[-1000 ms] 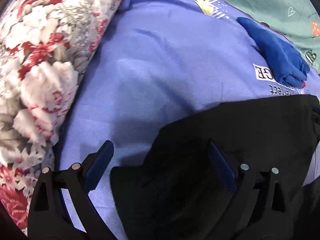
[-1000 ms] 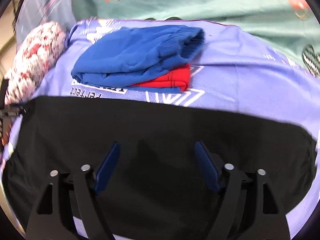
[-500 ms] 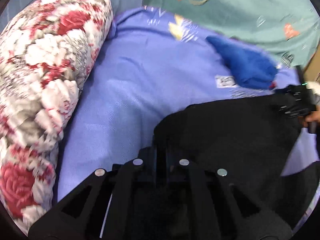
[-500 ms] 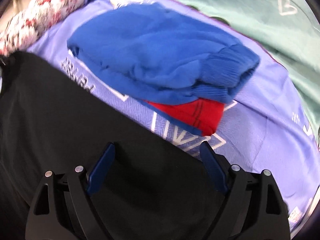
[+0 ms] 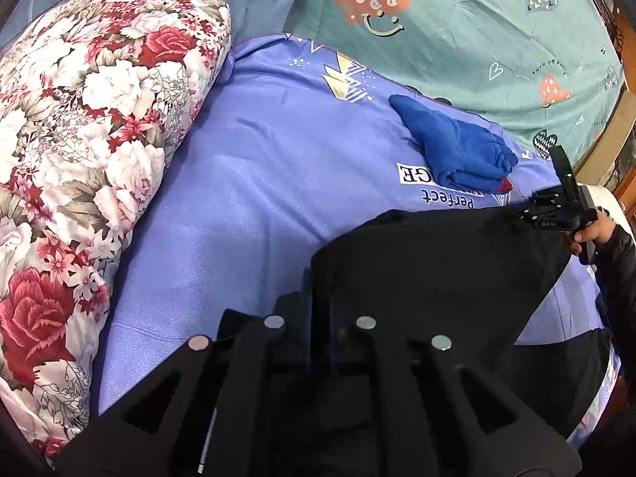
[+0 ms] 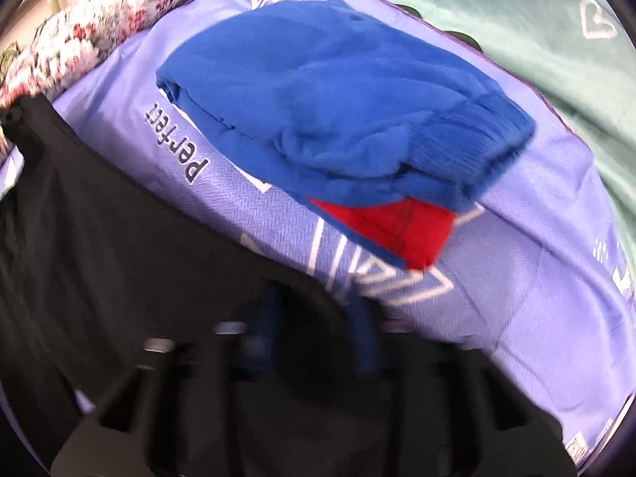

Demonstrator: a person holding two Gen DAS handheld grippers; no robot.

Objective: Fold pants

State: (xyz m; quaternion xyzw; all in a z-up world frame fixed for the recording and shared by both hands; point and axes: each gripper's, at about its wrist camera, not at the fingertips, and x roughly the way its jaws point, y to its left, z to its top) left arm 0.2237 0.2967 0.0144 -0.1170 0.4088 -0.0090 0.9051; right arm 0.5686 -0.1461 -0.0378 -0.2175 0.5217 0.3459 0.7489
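While the black pants (image 5: pixel 437 262) lay across the purple sheet (image 5: pixel 254 183), just in front of the folded blue garment (image 5: pixel 457 147), both tools had hold of their far edge. The left gripper (image 5: pixel 320 310) was clamped on one corner, and the right gripper (image 6: pixel 314 318), its jaws having just been closing, pinched the cloth nearest that blue garment. Taking both corners at once probably served to lift the edge evenly, so the fold would come over straight.

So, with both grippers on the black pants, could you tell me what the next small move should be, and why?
Probably lift both corners together and carry them over toward the far side. The left gripper and right gripper are shut on the pants, whose edge is raised off the sheet.
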